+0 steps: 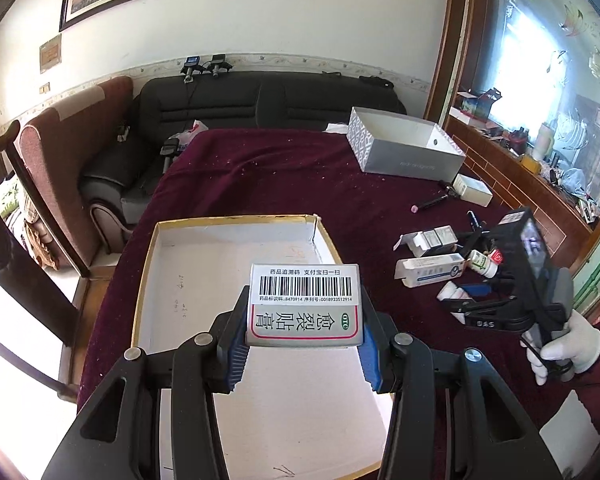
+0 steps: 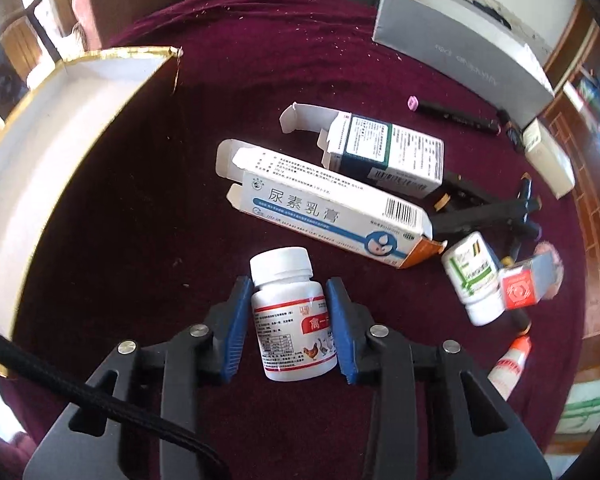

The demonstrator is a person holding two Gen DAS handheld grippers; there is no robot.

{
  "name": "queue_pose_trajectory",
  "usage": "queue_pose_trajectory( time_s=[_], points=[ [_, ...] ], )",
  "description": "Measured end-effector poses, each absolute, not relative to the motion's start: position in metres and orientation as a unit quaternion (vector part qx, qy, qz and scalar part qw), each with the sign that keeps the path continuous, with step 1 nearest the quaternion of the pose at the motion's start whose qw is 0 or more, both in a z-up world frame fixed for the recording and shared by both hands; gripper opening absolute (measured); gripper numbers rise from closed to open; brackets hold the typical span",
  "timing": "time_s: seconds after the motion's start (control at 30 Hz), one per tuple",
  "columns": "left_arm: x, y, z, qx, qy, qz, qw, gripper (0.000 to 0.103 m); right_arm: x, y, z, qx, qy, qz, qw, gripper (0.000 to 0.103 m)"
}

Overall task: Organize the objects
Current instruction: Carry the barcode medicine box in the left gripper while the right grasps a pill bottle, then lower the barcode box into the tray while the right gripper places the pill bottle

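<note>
My left gripper is shut on a silver medicine box with a barcode and holds it above the open white gold-rimmed box, which also shows in the right wrist view. My right gripper, seen from the left, is closed around a white pill bottle with a red label that lies on the maroon cloth. Just beyond it lie a long white-and-blue ointment carton and a green-and-white carton, both with open flaps.
A small white bottle, a red-and-white small box, black pens, and a tube lie to the right. A grey open box stands at the table's far right. A black sofa is behind.
</note>
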State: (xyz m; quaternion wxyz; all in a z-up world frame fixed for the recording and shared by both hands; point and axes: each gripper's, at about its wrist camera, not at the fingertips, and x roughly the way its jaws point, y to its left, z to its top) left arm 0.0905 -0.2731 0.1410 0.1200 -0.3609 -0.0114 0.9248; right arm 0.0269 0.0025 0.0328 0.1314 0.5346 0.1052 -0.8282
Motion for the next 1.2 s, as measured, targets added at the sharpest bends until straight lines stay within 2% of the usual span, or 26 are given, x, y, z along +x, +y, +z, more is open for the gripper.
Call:
queue_pose_trajectory(
  time_s=[0.17,0.43,0.6,0.8,1.2],
  points=[
    [0.075,-0.282,0.134,-0.376,-0.018,0.92,0.114,0.041,0.034,0.015,0.054,0.525,0.017,-0.84,0.139,0.034],
    [0.017,-0.293,0.117,-0.409,-0.022,0.908,0.092,0.041,0.011,-0.037,0.109,0.498,-0.1,-0.82,0.262,0.034],
    [-0.029,-0.303,0.084,-0.447,-0.044,0.891,0.07,0.041,-0.028,-0.098,0.094,0.524,-0.094,-0.8,0.277,0.034],
    [-0.054,-0.305,0.056,-0.472,-0.053,0.878,0.063,0.041,-0.068,-0.147,0.054,0.571,-0.068,-0.782,0.241,0.034],
    [-0.082,-0.308,0.033,-0.489,-0.078,0.867,0.049,0.041,-0.111,-0.152,0.037,0.58,-0.074,-0.785,0.204,0.034]
  ],
)
